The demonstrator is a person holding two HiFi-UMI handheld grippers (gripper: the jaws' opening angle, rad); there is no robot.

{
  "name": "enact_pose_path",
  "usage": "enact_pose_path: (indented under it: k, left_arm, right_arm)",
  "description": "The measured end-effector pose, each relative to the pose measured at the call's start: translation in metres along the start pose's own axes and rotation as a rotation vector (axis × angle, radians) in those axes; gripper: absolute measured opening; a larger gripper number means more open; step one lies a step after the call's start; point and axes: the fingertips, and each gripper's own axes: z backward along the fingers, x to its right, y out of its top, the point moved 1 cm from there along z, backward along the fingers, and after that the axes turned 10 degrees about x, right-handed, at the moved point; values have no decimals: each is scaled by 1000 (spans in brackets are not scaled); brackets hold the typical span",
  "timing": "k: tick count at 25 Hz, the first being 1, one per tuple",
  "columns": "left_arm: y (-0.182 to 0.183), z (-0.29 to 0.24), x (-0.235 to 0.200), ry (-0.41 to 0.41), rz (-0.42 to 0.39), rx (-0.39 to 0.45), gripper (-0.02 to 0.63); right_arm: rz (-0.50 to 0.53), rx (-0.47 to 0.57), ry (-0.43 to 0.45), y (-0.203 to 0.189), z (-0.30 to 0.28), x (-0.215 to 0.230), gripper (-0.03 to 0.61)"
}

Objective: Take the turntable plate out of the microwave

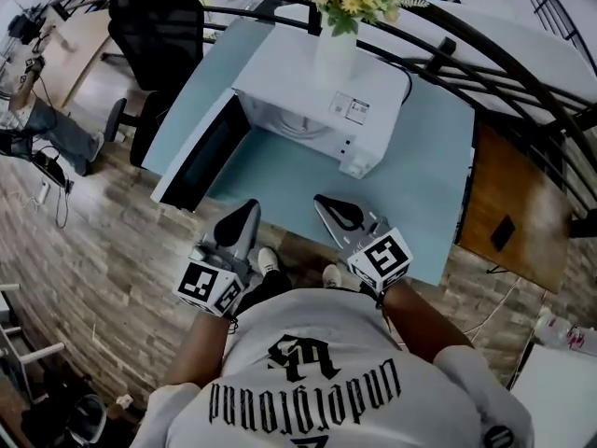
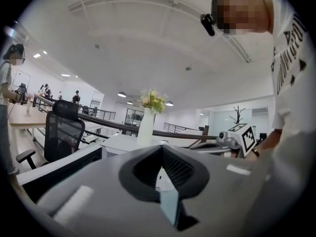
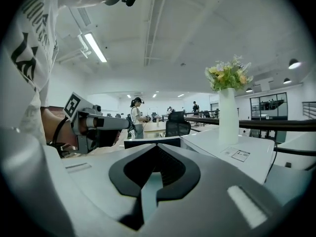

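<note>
A white microwave (image 1: 322,101) stands on a light blue table (image 1: 420,185), its door (image 1: 201,157) swung open to the left. Inside the cavity I make out the pale rim of the turntable plate (image 1: 298,125). A vase of flowers (image 1: 338,45) sits on top of the microwave. My left gripper (image 1: 249,207) and right gripper (image 1: 323,201) hover at the table's near edge, in front of the microwave and apart from it. Both are shut and hold nothing. The left gripper view shows shut jaws (image 2: 161,148) facing the door (image 2: 59,164). The right gripper view shows shut jaws (image 3: 157,148) beside the microwave (image 3: 237,149).
A black office chair (image 1: 154,26) stands behind the open door on the left. A wooden side table (image 1: 508,203) adjoins the blue table on the right. A dark curved railing (image 1: 485,54) runs behind. A person (image 1: 37,119) stands at far left.
</note>
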Motion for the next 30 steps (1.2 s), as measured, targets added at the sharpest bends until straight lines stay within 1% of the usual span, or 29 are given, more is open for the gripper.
enact_pose_path:
  k: [6, 11, 15, 20, 24, 30]
  left_arm:
    - [-1, 5, -48, -79, -6, -12, 49]
    - [-2, 4, -84, -138, -2, -19, 49]
    - [-8, -6, -99, -168, 7, -27, 49]
    - [-15, -22, -108, -188, 12, -34, 49]
    - [-26, -35, -115, -194, 8, -56, 49]
    - [-50, -61, -131, -186, 28, -85, 49]
  right_arm:
    - [-20, -14, -91, -12, -43, -1, 2]
    - [-66, -22, -158, -23, -77, 2, 2]
    - [-129, -20, -198, -34, -95, 9, 2]
    - [-183, -31, -213, -52, -112, 25, 17]
    - [-278, -45, -222, -77, -125, 44, 38]
    - [-522, -62, -270, -134, -142, 82, 81]
